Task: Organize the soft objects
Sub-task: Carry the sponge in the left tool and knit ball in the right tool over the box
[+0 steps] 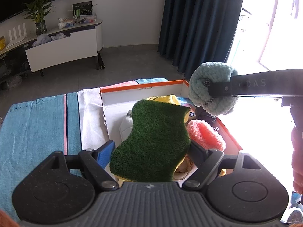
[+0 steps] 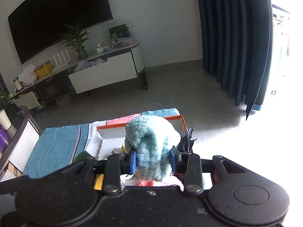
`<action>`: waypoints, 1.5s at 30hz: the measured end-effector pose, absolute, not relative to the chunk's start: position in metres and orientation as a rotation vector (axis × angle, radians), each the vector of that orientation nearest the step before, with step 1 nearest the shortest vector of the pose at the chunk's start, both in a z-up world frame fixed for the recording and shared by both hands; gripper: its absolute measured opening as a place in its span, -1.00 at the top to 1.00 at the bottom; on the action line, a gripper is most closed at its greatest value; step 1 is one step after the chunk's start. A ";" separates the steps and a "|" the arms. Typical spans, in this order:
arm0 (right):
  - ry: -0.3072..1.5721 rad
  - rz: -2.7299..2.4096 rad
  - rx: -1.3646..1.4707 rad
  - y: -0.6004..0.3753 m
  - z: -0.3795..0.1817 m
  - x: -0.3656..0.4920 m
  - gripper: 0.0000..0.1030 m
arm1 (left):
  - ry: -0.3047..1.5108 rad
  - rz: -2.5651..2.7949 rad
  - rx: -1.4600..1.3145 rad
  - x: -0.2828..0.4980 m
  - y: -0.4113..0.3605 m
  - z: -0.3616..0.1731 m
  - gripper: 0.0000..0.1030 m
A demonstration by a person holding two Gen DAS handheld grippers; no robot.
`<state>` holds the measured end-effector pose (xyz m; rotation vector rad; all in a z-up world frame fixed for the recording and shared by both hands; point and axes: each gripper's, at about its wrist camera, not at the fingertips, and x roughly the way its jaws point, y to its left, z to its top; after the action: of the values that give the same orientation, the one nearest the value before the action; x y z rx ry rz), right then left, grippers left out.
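Note:
My left gripper (image 1: 151, 151) is shut on a green scouring sponge (image 1: 153, 136) with a yellow underside, held tilted above the orange-rimmed white box (image 1: 144, 86). In the right wrist view my right gripper (image 2: 153, 160) is shut on a fluffy light-blue knitted piece (image 2: 151, 141), its blue pads pressing both sides. From the left wrist view that light-blue piece (image 1: 212, 83) hangs over the box's far right corner. Inside the box lie a fluffy pink piece (image 1: 206, 134), a yellow cloth (image 1: 166, 98), a white item and a dark item, partly hidden by the sponge.
The box sits on a blue, white and pink striped towel (image 1: 37, 124) covering a low surface. Beyond it are grey floor, a white TV cabinet (image 1: 64, 49) with a plant, and dark blue curtains (image 1: 198, 28) by a bright window. A person's hand (image 1: 297, 160) shows at the right edge.

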<state>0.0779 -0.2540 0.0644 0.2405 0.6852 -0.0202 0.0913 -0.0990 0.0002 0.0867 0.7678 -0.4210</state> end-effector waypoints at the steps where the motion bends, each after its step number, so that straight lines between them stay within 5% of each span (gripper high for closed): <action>1: 0.687 -0.019 0.242 -0.254 0.064 0.080 0.19 | 0.768 -0.421 0.089 0.092 -0.099 0.000 -0.64; 45: 0.699 -0.020 0.249 -0.259 0.058 0.115 0.03 | 0.783 -0.393 0.071 0.143 -0.117 -0.003 -0.64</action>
<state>0.1150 -0.2595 0.0576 0.2491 0.6986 -0.0197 0.1428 -0.1169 -0.0032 0.0714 0.7832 -0.3933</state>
